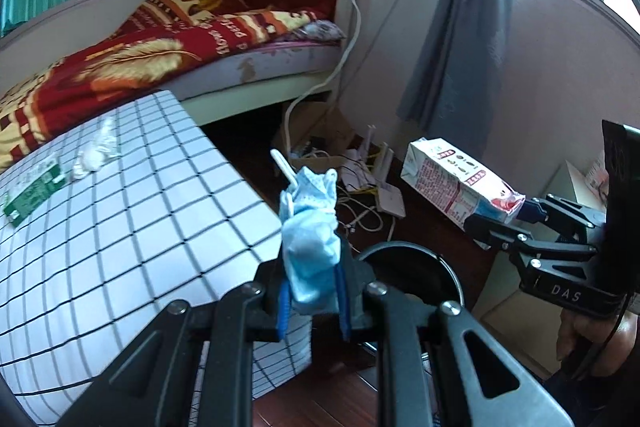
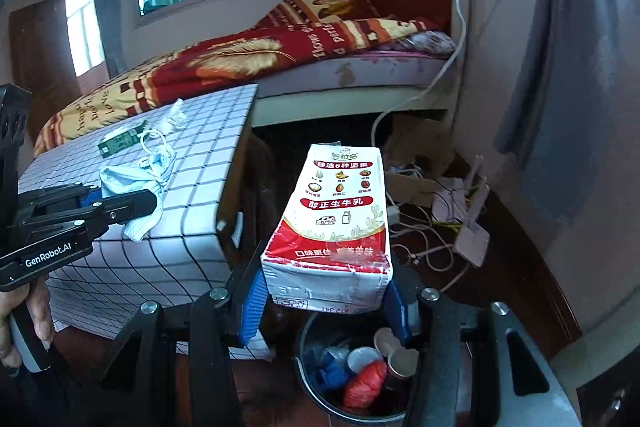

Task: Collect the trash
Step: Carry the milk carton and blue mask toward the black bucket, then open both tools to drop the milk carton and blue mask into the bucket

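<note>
My left gripper [image 1: 314, 301] is shut on a crumpled blue face mask [image 1: 310, 227], held up beside the checked table's right edge; it also shows in the right wrist view [image 2: 132, 199]. My right gripper [image 2: 326, 305] is shut on a red and white milk carton [image 2: 334, 223], held directly above the black trash bin [image 2: 320, 393] on the floor. The carton also shows in the left wrist view [image 1: 460, 183]. The bin holds paper cups, a red ball of plastic and blue scraps. In the left wrist view the bin's rim [image 1: 448, 267] lies just behind the mask.
A green box [image 1: 34, 193] and white crumpled tissues [image 1: 94, 153] lie on the checked table [image 1: 132, 235]. A bed with a red and yellow blanket [image 2: 240, 63] stands behind it. Cables, a white router [image 2: 472, 239] and a cardboard box [image 1: 316, 131] clutter the floor by the wall.
</note>
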`<state>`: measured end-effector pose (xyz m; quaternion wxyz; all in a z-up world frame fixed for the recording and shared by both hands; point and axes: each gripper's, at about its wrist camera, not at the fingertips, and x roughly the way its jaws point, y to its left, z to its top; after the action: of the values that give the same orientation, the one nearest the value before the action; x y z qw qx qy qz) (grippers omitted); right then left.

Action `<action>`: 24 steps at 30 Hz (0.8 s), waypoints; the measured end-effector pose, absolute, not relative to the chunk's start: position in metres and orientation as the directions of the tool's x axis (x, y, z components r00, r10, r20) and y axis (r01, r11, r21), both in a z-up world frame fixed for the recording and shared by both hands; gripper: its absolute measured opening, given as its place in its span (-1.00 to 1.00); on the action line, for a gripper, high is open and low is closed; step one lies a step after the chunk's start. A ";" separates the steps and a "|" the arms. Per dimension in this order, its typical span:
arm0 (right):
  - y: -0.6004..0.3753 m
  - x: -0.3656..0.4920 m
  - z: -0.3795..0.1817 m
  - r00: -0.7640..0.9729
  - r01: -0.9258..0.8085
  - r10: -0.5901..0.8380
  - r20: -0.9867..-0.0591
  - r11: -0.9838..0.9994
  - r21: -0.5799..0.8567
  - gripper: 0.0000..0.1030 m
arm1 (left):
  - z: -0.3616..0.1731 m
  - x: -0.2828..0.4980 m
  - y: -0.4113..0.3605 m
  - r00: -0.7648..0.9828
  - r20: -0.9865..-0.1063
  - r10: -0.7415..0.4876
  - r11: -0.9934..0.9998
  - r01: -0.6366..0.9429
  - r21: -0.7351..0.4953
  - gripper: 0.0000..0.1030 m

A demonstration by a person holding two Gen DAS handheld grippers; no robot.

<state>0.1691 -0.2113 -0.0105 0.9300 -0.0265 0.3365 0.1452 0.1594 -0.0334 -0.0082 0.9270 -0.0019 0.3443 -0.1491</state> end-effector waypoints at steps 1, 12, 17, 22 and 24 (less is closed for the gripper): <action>-0.216 0.167 -0.012 0.731 -0.281 0.247 -0.636 0.958 0.049 0.03 | -0.010 0.160 -0.038 0.713 -0.641 -0.284 0.953 0.283 -0.107 -0.61; -0.272 0.154 -0.034 0.723 -0.210 0.197 -0.662 0.976 0.062 0.03 | -0.035 0.161 -0.094 0.638 -0.684 -0.353 0.916 0.385 -0.113 -0.61; -0.291 0.150 -0.050 0.705 -0.188 0.184 -0.685 0.980 0.070 0.03 | -0.055 0.164 -0.114 0.594 -0.712 -0.374 0.901 0.415 -0.127 -0.61; -0.302 0.150 -0.070 0.675 -0.186 0.184 -0.714 0.980 0.076 0.03 | -0.077 0.167 -0.131 0.542 -0.740 -0.398 0.883 0.445 -0.149 -0.61; -0.304 0.150 -0.077 0.661 -0.189 0.188 -0.726 0.979 0.081 0.03 | -0.084 0.170 -0.135 0.525 -0.750 -0.402 0.879 0.451 -0.155 -0.61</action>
<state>0.1502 -0.3041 -0.0770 0.9114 -0.0009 0.3983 0.1035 0.1695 -0.1354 -0.0842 0.8728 0.0293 0.4216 -0.2442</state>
